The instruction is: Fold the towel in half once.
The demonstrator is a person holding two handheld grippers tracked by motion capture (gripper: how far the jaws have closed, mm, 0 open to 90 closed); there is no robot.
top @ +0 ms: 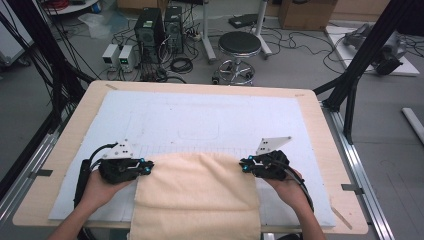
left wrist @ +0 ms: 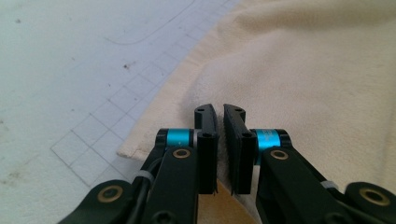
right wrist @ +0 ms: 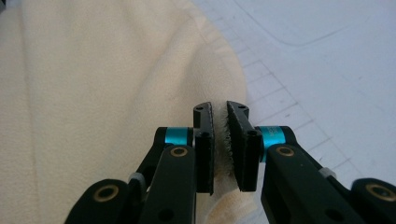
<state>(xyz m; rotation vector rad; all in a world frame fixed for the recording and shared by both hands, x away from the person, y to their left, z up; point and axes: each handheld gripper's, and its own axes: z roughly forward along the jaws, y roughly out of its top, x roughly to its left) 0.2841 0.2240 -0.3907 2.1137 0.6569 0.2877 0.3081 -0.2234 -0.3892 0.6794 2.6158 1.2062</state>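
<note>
At tabletop's near edge | your left tongs and right tongs each pinch the cream terry towel, jaws nearly closed | uneven pull could slip a thin bite

Towel cut off by the bottom edge at the worktop's near side, hanging end unseen. Forearms cropped there too. Left claw and right claw each cropped at the base in own view; cloth pinched between jaws mostly hidden. Faint printing on the mat too small to read. Far-corner floor clutter cut off, blurred.
</note>
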